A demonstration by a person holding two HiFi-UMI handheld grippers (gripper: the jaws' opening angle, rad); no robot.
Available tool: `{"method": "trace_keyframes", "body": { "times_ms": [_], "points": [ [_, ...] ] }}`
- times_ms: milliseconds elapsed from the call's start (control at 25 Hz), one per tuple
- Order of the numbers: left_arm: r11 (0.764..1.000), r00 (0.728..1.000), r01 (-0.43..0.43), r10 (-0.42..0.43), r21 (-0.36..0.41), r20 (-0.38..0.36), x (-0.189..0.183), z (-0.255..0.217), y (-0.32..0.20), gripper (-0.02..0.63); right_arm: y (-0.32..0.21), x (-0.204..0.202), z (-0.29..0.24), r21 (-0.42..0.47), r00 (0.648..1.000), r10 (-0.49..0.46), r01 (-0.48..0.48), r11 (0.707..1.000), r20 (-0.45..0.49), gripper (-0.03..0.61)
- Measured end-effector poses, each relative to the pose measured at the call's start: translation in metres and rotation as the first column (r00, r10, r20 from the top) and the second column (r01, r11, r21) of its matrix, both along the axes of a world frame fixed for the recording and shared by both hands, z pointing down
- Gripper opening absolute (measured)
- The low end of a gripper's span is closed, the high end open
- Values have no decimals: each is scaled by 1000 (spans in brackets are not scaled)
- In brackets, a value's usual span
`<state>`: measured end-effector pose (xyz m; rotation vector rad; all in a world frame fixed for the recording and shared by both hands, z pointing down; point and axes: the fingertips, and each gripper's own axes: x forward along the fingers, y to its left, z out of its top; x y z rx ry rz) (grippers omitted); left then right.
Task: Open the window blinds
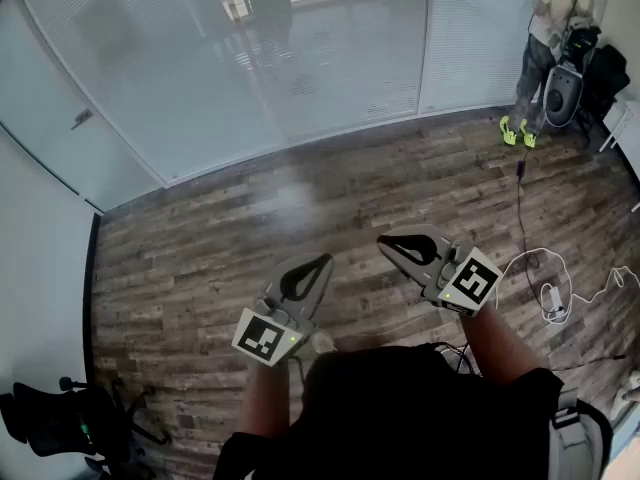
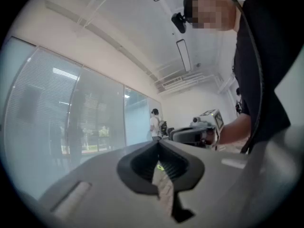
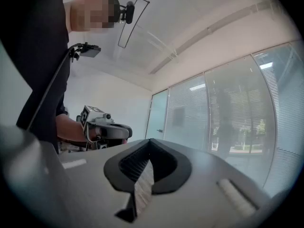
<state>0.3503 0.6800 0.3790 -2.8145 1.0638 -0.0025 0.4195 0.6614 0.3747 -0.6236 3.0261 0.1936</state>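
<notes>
While the left gripper (image 1: 318, 268) and right gripper (image 1: 392, 245) are both clenched on nothing over the floor (image 1: 200, 258), the blinds (image 1: 330, 58) hang closed well ahead of them. The slats look thin, light and easily bent, so a cord or wand is probably the place to grab. None shows from here.

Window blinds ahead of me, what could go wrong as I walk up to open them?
The loose white cable on the wooden floor could catch a foot. A person stands near the pale slatted window blinds at the right, so you might bump them. The left gripper and right gripper are both shut and empty; no cord or wand shows, so grabbing slats could bend them.
</notes>
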Motion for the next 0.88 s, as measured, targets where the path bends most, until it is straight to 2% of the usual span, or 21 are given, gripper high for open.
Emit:
{"method": "trace_keyframes", "body": {
  "times_ms": [440, 680, 880],
  "points": [
    [1000, 1000, 2, -2, 3, -3, 7, 0, 5, 5, -2, 10, -6, 34, 1000, 19, -19, 999, 5, 5],
    [1000, 1000, 18, -18, 11, -9, 5, 0, 11, 5, 5, 14, -6, -38, 996, -3, 6, 999, 93, 6],
    [999, 999, 33, -33, 0, 0, 1, 4, 17, 5, 7, 15, -2, -4, 998, 16, -16, 1000, 64, 6]
  ]
}}
